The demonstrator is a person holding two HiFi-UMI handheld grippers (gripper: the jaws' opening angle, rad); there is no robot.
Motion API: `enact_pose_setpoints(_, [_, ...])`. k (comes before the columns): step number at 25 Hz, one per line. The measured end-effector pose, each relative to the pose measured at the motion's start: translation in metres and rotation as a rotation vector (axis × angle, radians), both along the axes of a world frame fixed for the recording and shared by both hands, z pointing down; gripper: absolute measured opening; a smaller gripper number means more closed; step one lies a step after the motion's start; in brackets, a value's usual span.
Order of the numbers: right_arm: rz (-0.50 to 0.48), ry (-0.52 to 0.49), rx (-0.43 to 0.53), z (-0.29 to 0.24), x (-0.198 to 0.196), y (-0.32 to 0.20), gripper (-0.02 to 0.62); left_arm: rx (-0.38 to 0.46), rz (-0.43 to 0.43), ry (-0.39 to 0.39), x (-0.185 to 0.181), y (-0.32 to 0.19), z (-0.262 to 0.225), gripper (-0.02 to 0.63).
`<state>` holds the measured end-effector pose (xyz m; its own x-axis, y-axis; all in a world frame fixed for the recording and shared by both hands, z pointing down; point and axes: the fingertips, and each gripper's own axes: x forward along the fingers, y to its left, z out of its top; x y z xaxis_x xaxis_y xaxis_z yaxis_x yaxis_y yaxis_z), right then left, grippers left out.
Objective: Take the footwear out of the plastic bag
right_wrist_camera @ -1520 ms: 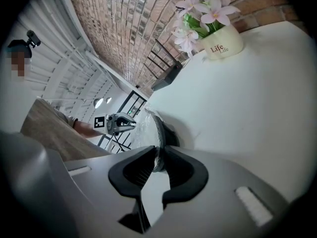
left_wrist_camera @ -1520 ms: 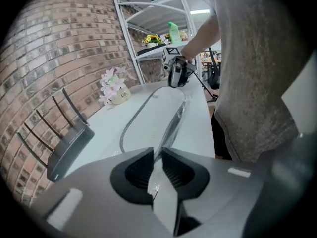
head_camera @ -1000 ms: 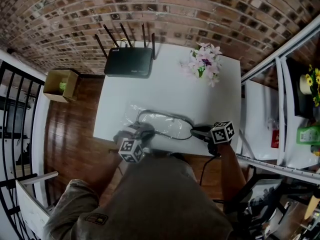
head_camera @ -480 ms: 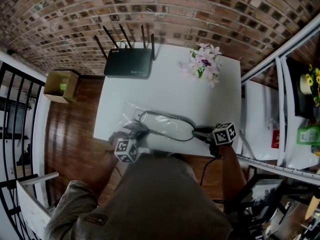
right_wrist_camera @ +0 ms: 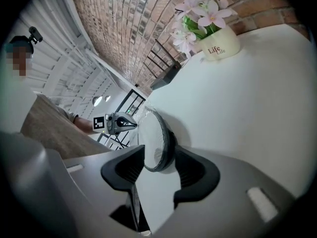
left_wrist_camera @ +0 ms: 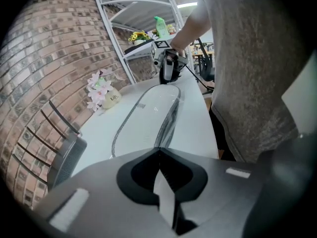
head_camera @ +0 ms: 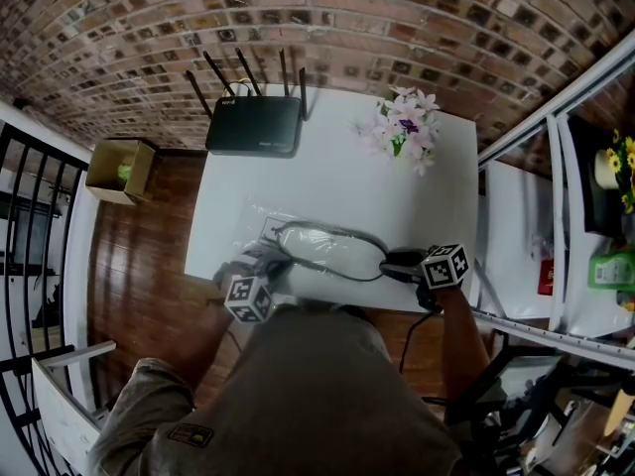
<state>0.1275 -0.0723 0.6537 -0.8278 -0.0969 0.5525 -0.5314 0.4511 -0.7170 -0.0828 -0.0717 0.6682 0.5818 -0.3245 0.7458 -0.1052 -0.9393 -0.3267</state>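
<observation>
A flat white shoe with a dark rim (head_camera: 327, 250) lies inside a clear plastic bag (head_camera: 260, 222) near the front edge of the white table (head_camera: 327, 172). My left gripper (head_camera: 270, 259) is shut on the bag's left end, with a thin strip of film (left_wrist_camera: 163, 195) pinched between the jaws. At the shoe's right end, my right gripper (head_camera: 389, 263) has jaws that have just been opening. The shoe's tip (right_wrist_camera: 154, 142) sits between them with a gap at the pads. From the left gripper view the shoe (left_wrist_camera: 148, 114) stretches away toward the right gripper (left_wrist_camera: 168, 71).
A black router (head_camera: 254, 123) with antennas stands at the table's back left, and a pot of pink flowers (head_camera: 405, 123) at the back right. A cardboard box (head_camera: 119, 168) sits on the wooden floor at left. White metal shelving (head_camera: 556, 256) runs along the right.
The left gripper has shifted a little to the left and its jaws have closed on the bag's end. The right gripper has stayed at the shoe's right end.
</observation>
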Motion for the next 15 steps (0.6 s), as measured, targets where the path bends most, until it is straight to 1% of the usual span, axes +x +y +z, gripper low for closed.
enact_pose_setpoints(1, [-0.014,0.008,0.012,0.000,0.000,-0.001,0.235,-0.001,0.001,-0.003,-0.001,0.000,0.001,0.003])
enact_pose_setpoints(2, [-0.031,0.016,0.025,0.000,-0.001,-0.002,0.258,-0.002,0.002,-0.005,-0.001,0.001,0.002,0.003])
enact_pose_setpoints(4, [-0.064,0.027,0.046,-0.001,-0.005,-0.006,0.276,-0.003,0.001,-0.004,0.000,0.001,0.001,0.003])
enact_pose_setpoints(8, [-0.109,0.027,0.055,-0.001,-0.019,-0.014,0.279,-0.005,-0.002,-0.006,0.000,0.002,0.001,0.003])
enact_pose_setpoints(11, [-0.133,0.039,0.044,0.003,-0.028,-0.017,0.272,-0.012,-0.011,-0.010,-0.001,0.002,0.003,0.003])
enact_pose_setpoints(12, [-0.137,0.049,0.040,0.005,-0.029,-0.018,0.259,-0.016,-0.015,-0.010,-0.001,0.002,0.003,0.003])
enact_pose_setpoints(15, [-0.151,0.068,0.025,0.010,-0.030,-0.017,0.162,-0.021,-0.021,-0.009,-0.001,0.002,0.004,0.003])
